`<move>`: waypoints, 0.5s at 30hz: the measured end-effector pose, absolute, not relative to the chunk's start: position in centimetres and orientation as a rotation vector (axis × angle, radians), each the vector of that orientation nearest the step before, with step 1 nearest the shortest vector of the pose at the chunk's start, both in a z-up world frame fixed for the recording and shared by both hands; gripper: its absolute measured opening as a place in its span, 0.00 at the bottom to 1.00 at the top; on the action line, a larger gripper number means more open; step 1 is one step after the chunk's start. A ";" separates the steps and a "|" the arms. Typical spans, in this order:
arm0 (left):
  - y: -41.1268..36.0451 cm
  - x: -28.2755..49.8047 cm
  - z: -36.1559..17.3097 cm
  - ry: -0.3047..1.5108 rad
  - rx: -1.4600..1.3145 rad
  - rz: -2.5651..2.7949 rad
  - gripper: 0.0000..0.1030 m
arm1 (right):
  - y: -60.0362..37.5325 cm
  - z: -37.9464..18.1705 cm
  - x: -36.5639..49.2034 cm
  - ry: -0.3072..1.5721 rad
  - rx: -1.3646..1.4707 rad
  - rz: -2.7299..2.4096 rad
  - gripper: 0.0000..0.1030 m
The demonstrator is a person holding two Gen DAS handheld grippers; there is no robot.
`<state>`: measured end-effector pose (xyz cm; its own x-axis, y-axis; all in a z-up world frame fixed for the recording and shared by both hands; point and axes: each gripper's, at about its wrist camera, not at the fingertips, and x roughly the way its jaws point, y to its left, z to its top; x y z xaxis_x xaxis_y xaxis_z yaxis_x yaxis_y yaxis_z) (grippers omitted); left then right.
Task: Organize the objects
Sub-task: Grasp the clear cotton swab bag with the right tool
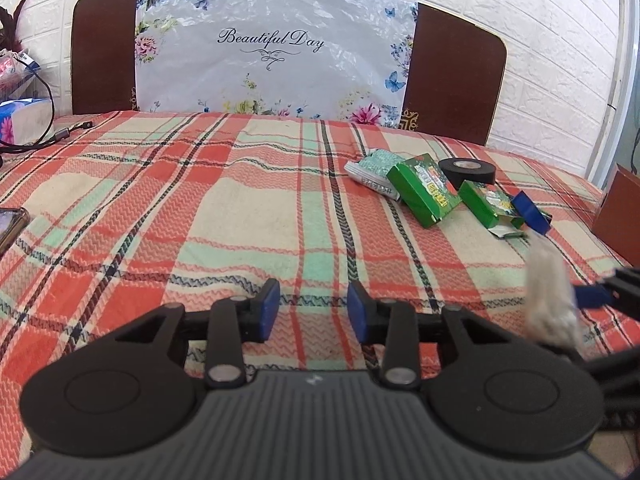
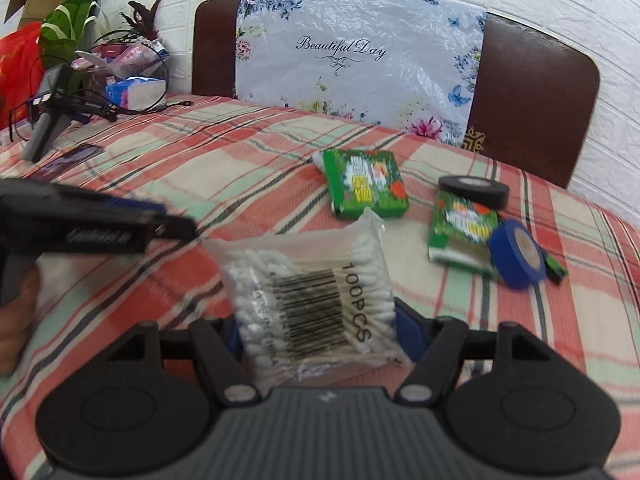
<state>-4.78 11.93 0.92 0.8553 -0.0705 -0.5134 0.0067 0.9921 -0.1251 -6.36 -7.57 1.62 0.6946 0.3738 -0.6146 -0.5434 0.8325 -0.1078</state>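
Gripping the bag of cotton swabs (image 2: 308, 300) between its blue pads, the right claw (image 2: 320, 336) carries it clear of the plaid cloth (image 2: 200, 168) on the desk, clamped low so the barcode and "100PCS" print face up. It's thin, crinkly clear plastic, soft with white tips, so a light pinch looks enough.

Off to that claw's left, the left claw (image 1: 313, 307) hangs with its pads parted and nothing between them, apparently free to take the next item.

Ahead of the right claw sits a flat green box (image 2: 365, 182), glossy printed card. Further right, a second green box (image 2: 460, 232) lies beside a black tape roll (image 2: 474, 191), with a blue tape roll (image 2: 518, 256) propped on edge against it. They form a loose cluster, so I'd guess the swabs are headed there or out of it.
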 end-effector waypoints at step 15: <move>10.4 -7.0 4.0 0.658 -0.278 -0.148 0.53 | -9.6 1.5 -9.9 0.650 -0.238 0.548 0.93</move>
<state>-7.01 10.37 3.96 0.7822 -0.2225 -0.5819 0.0477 0.9527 -0.3002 -9.87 -9.60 1.47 0.6616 0.4070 -0.6298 -0.5520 0.8328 -0.0417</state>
